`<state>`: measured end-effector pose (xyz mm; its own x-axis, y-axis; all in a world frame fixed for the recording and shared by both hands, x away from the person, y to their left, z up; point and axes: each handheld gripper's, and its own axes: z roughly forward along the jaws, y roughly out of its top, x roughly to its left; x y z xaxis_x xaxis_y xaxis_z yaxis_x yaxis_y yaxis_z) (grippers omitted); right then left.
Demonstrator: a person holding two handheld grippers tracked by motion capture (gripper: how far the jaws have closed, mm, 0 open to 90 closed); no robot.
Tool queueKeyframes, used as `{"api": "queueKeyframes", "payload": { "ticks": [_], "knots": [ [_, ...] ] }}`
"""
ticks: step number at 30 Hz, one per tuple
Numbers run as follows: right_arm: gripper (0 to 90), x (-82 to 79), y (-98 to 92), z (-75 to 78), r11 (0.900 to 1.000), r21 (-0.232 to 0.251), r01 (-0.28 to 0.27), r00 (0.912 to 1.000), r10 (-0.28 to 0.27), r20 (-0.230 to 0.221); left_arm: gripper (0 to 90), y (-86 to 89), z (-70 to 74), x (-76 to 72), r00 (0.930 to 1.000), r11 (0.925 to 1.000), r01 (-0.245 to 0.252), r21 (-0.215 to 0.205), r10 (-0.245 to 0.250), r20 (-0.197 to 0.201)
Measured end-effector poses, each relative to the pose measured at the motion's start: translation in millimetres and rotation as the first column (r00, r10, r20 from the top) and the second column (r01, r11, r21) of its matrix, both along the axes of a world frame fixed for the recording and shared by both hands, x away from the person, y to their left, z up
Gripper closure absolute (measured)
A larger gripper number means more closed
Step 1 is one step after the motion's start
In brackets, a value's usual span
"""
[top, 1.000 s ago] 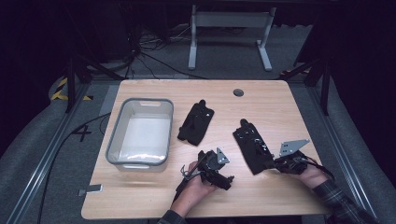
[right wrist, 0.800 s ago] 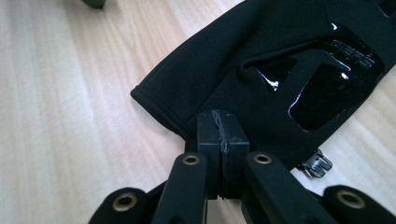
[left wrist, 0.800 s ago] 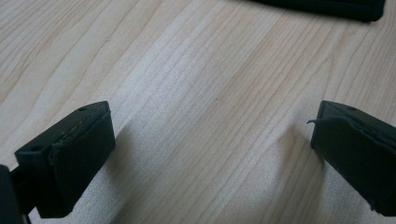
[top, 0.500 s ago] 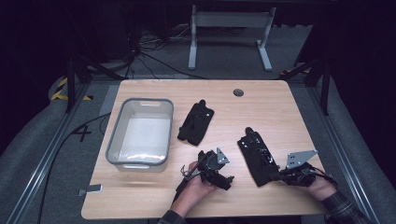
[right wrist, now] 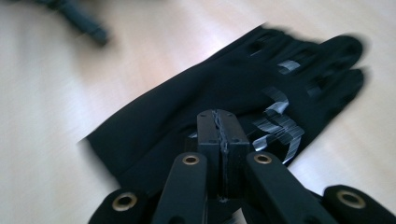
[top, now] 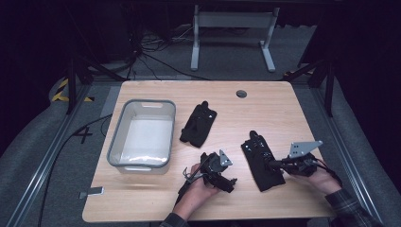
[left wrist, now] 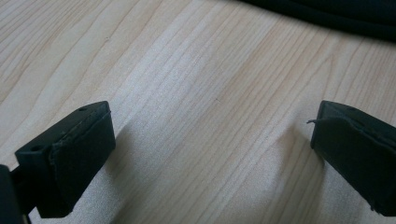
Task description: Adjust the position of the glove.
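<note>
Since the earlier frame, the right gripper (top: 274, 164) has dragged the near glove (top: 261, 161) toward the table's near right; its jaws sit together, seemingly pinching the fabric. Left gripper (top: 230, 182) rests jaws apart on bare wood. A second glove (top: 198, 124) lies beside the clear bin (top: 140, 166)
</note>
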<state>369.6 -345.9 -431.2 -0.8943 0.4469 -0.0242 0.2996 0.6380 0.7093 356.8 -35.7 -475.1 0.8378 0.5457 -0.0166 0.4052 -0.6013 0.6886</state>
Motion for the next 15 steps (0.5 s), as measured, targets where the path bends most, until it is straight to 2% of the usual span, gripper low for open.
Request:
{"api": "queueKeyframes", "payload": {
  "ticks": [1,2,4,5,6,7,12,15],
  "knots": [
    [89.7,0.0,0.0,0.0,1.0,0.0,0.0,1.0,0.0,0.0,0.1,0.0,0.0,0.0,1.0,1.0,0.0,0.0,0.0,0.0],
    [89.7,7.0,1.2,0.5,1.0,0.003,0.007,1.0,-0.007,0.004,0.1,0.0,0.0,-0.1,1.0,1.0,-0.001,0.0,0.001,0.0],
    [89.8,29.7,6.3,-0.7,1.0,-0.008,0.028,0.9995,-0.028,0.014,0.1,-0.1,-0.1,-0.1,1.0,1.0,-0.002,-0.002,0.002,0.0],
    [89.8,29.7,6.3,-0.7,1.0,-0.008,0.028,0.9995,-0.028,0.014,0.1,-0.1,-0.1,-0.1,1.0,1.0,-0.002,-0.002,0.002,0.0],
    [89.7,42.3,8.4,-3.3,0.999,-0.012,0.039,0.9992,-0.039,0.006,0.1,-0.1,-0.1,-0.1,1.0,1.0,-0.002,-0.002,0.002,0.0],
    [89.7,42.3,8.4,-3.3,0.999,-0.012,0.039,0.9992,-0.039,0.006,0.1,-0.1,-0.1,-0.1,1.0,1.0,-0.002,-0.002,0.002,0.0],
    [89.8,62.2,12.1,-13.5,0.998,-0.04,0.055,0.9985,-0.055,-0.004,0.1,-0.1,-0.1,-0.1,1.0,1.0,-0.002,-0.002,0.002,0.0],
    [89.8,63.9,12.2,-16.4,0.997,-0.05,0.061,0.998,-0.062,-0.013,0.1,-0.2,-0.1,-0.1,1.0,1.0,-0.003,-0.003,0.003,0.0]
  ]
}}
